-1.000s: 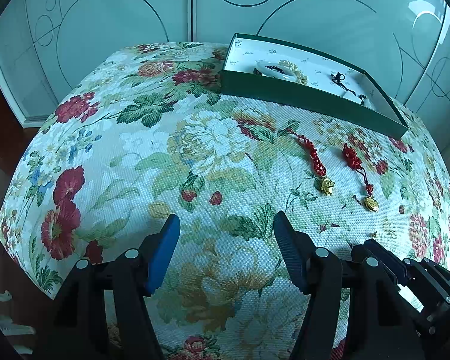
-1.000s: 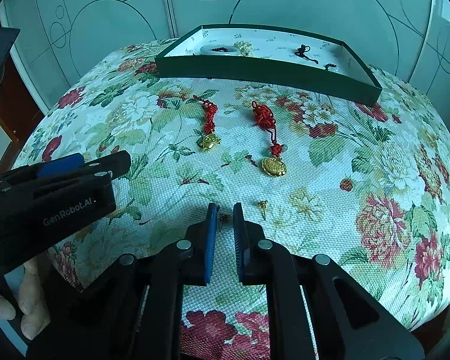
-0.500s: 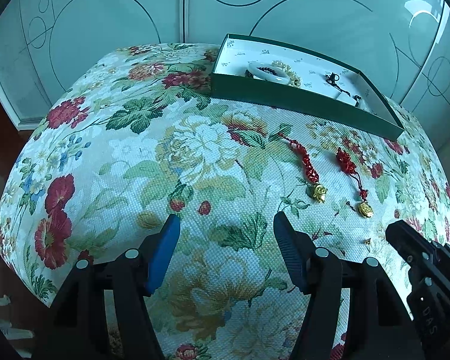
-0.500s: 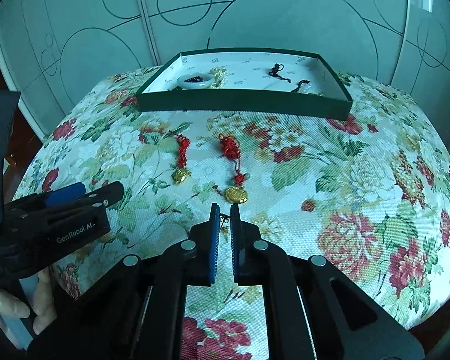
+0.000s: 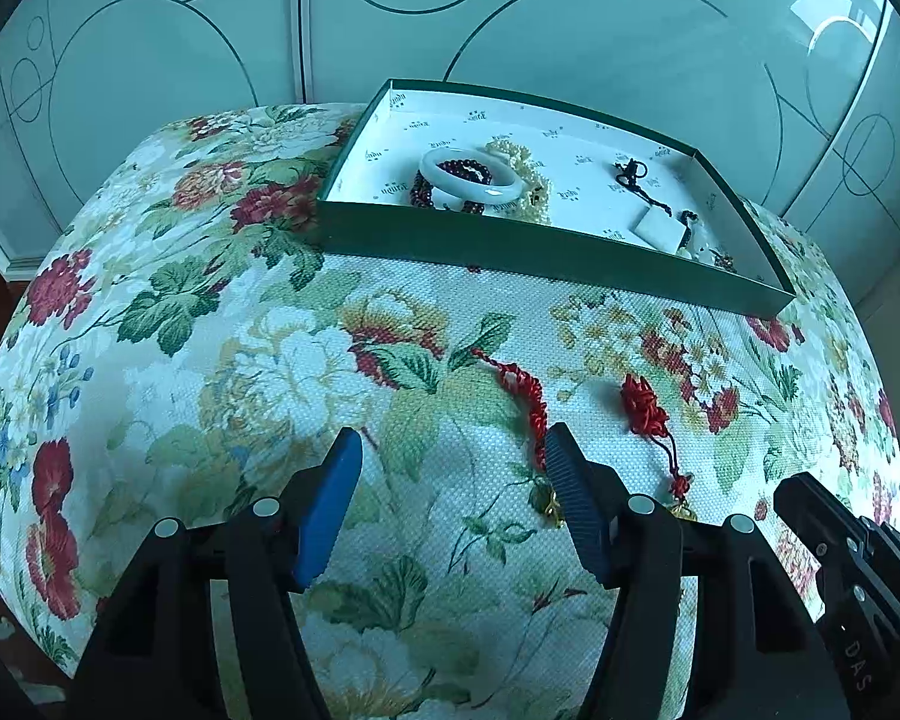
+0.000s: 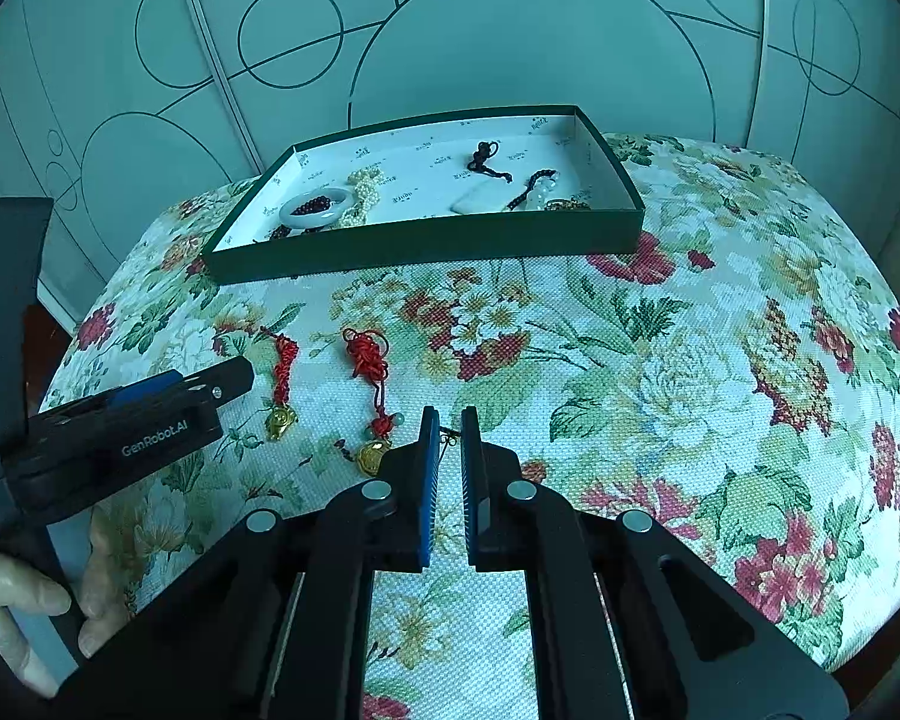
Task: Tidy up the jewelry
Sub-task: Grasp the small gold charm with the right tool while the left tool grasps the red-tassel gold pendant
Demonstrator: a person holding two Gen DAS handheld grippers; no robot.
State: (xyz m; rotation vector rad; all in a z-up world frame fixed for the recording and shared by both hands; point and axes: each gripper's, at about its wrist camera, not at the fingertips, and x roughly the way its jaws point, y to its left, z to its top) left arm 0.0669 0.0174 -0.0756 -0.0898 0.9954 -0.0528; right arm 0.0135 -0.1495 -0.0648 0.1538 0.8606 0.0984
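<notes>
Left gripper (image 5: 453,498): your left tongs stand spread above the floral cloth (image 5: 258,360), with nothing between the blue pad and the dark ribbed pad.
Right gripper (image 6: 448,438): your right tongs are pressed together; a small dark, thin piece (image 6: 448,435) shows in the narrow slit at the tips, too small for you to say what it is or whether it is truly pinched.
First tassel charm (image 6: 282,381): a red knotted cord with a gold pendant lies on the cloth just in front of your left tongs. In the left wrist view the cord (image 5: 525,396) runs down behind the dark ribbed finger, outside the gap, and the pendant is mostly hidden there.
Second tassel charm (image 6: 371,396): a red knot, a cord and a gold disc lie just to the left of your right tips; the disc sits against the edge of the blue-padded finger. In the left wrist view it (image 5: 645,411) lies to the right of your left tongs.
Green tray (image 6: 426,240): it sits at the far side of the cloth, well apart from both tongs.
Tray contents: a white bangle (image 5: 471,175) lies over dark red beads, with pale beads beside it; toward the right end lie a dark cord (image 6: 487,161) and a white pendant (image 5: 660,231).
Hand (image 6: 24,606): your fingers wrap the left tool's handle at the lower left of the right wrist view.
Backdrop: pale panels (image 5: 570,30) with thin circle lines stand behind the tray.
</notes>
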